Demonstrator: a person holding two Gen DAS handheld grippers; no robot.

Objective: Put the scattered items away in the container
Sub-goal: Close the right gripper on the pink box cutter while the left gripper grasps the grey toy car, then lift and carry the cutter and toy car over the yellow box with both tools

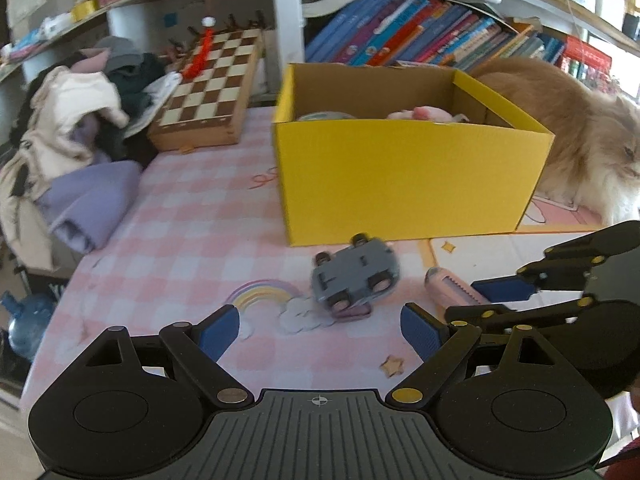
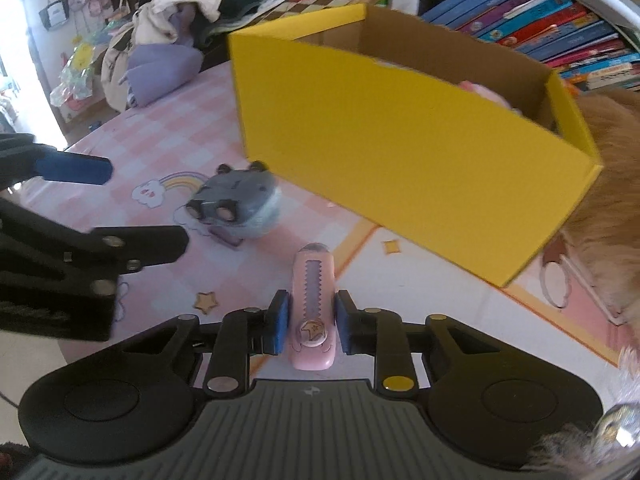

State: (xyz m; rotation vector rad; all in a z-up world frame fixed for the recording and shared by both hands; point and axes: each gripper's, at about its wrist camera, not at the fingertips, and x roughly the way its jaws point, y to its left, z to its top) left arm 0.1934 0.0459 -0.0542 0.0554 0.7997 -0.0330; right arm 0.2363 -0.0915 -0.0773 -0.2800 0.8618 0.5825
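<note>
Pink-checked bench [image 1: 192, 216] carries a yellow box [image 1: 404, 184] at twelve o'clock; the right claw [image 2: 308, 322] clamps a pink utility knife [image 2: 313, 300], the left claw [image 1: 320, 330] gapes empty, an overturned grey toy car [image 1: 356, 276] just ahead

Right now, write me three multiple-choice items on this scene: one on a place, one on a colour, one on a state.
1. Where is the toy car?
A. in the box
B. on the table in front of the box
C. on the chessboard

2. What colour is the box outside?
A. yellow
B. blue
C. white

3. What are the right tongs doing?
A. standing open and empty
B. shut on the car
C. shut on the pink cutter

Answers: B, the car lies wheels-up on the cloth; A, its walls are yellow; C, both pads press the cutter's sides.
</note>
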